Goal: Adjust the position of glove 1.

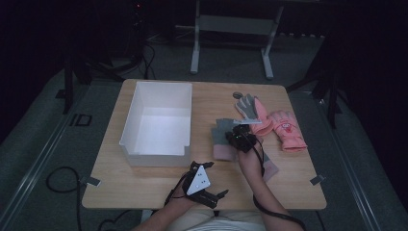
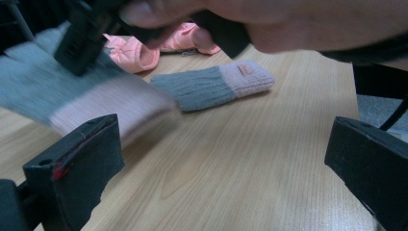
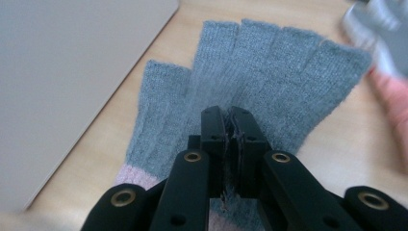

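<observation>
Dim, dark-edged high view; gripper views brighter, with motion blur.

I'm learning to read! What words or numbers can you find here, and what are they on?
"ID": pale letters on the floor left of the table.
Small tag on the pink cuff of the grey glove lying on the table: too small and blurred to read.
Red face design on the pink glove: a picture, with no readable letters.
White box, other gloves and both tools: no writing visible.
</observation>
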`<state>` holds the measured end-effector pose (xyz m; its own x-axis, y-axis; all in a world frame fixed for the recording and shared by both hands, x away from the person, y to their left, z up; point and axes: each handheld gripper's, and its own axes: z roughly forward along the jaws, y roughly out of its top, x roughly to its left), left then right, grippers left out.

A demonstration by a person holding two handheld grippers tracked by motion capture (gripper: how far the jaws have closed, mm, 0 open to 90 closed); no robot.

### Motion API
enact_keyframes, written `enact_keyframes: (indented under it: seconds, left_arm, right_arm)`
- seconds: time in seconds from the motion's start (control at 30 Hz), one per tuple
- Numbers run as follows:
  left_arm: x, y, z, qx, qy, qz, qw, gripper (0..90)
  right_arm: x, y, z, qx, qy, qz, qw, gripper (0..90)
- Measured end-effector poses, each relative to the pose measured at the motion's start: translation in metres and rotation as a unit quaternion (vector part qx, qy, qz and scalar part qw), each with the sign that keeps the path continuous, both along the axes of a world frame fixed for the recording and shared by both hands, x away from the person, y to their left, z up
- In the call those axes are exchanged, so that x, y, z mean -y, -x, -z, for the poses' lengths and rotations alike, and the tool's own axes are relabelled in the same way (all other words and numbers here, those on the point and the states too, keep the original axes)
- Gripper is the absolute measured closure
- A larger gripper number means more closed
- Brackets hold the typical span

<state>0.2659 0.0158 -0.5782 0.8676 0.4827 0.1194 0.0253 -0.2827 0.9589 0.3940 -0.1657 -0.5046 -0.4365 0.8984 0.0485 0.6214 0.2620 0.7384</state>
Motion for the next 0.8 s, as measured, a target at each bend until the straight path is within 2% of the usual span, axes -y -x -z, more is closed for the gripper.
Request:
enact_keyframes:
  seconds: [0.03, 0.13, 0.27, 0.43, 0.63, 0.7, 0.8]
  left_arm:
    - [0.000, 0.000, 0.000, -0.003, 0.001, 0.000, 1.0000, 0.0]
    - [0.000, -0.002, 0.000, -0.007, 0.003, 0.000, 1.0000, 0.0]
    - [0.000, -0.002, 0.000, -0.008, 0.005, 0.001, 1.0000, 0.0]
    - [-0.001, -0.002, 0.000, -0.010, 0.004, 0.002, 0.9999, 0.0]
    - [-0.001, -0.003, 0.000, -0.013, 0.004, 0.003, 0.9999, 0.0]
    - [-0.001, -0.003, 0.000, -0.013, 0.004, 0.004, 0.9999, 0.0]
    - [-0.001, -0.003, 0.000, -0.014, 0.004, 0.004, 0.9999, 0.0]
  right_arm:
    - [0.000, 0.004, 0.002, 0.001, 0.004, -0.001, 1.0000, 85.1]
    - [0.003, 0.013, 0.008, -0.009, -0.007, 0.007, 0.9999, 85.2]
    - [0.001, 0.023, 0.017, -0.015, -0.003, 0.003, 0.9999, 85.1]
    - [-0.001, 0.022, 0.030, -0.031, -0.003, 0.004, 0.9995, 85.1]
    - [-0.003, 0.011, 0.045, -0.046, -0.003, 0.015, 0.9988, 84.6]
    - [-0.005, 0.009, 0.051, -0.045, 0.005, 0.014, 0.9989, 82.0]
    - [-0.008, 0.009, 0.052, -0.037, 0.017, 0.010, 0.9991, 79.5]
